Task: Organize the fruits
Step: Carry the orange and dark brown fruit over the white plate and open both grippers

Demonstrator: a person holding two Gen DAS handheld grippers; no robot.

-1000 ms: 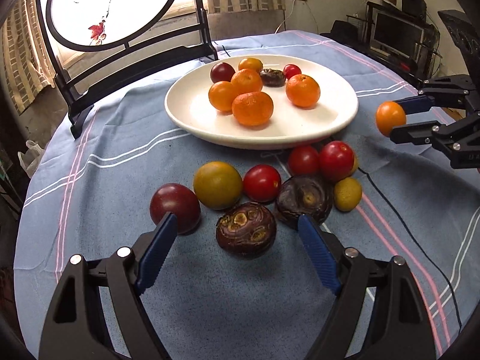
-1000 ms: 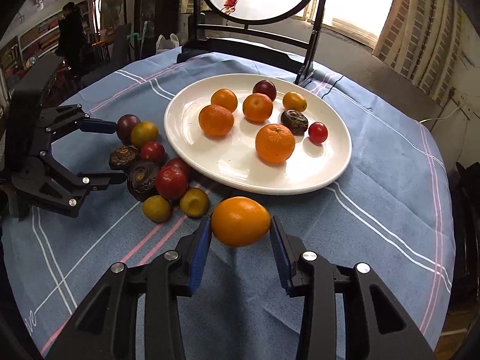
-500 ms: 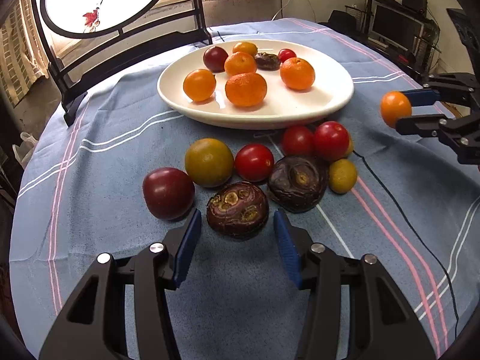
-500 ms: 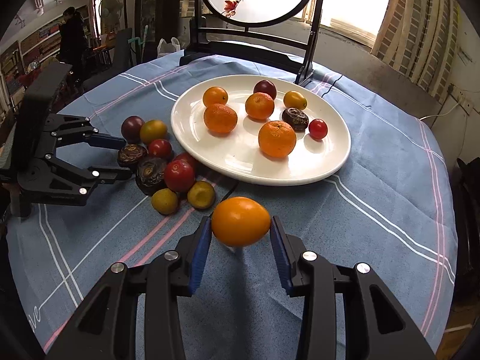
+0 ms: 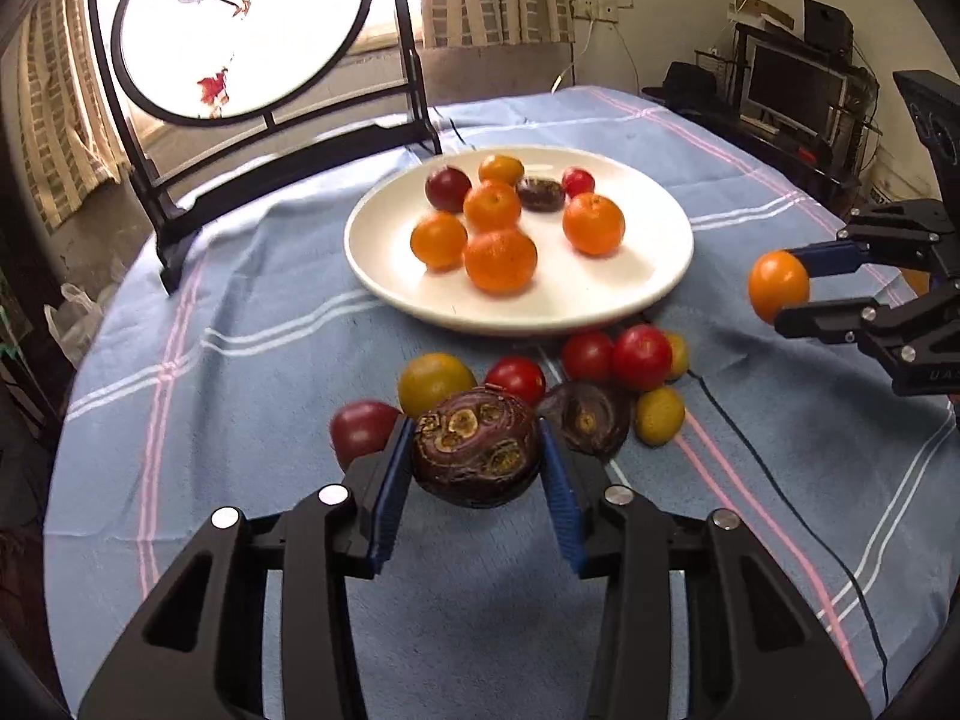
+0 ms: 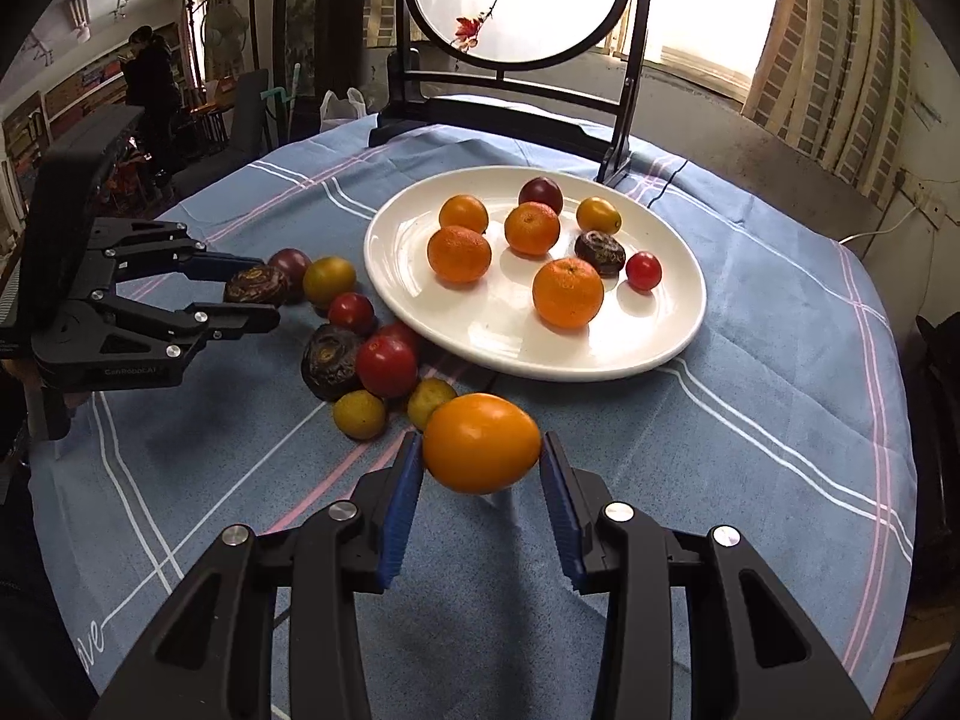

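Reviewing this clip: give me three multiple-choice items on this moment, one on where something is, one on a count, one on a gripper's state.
1. Where is the dark wrinkled fruit nearest the left wrist camera?
A. on the plate
B. between the left gripper's jaws
C. on the floor

2. How many fruits lie on the white plate?
A. three
B. eight
C. twelve

3. What is the right gripper doing?
A. holding an orange fruit
B. hanging open and empty
C. pressing on the plate

Answers:
1. B: the left gripper has the fruit between its closing jaws, both blue pads against its sides.
2. B: the right wrist view shows eight fruits on the plate.
3. A: the orange fruit sits between the pads, above the blue tablecloth.
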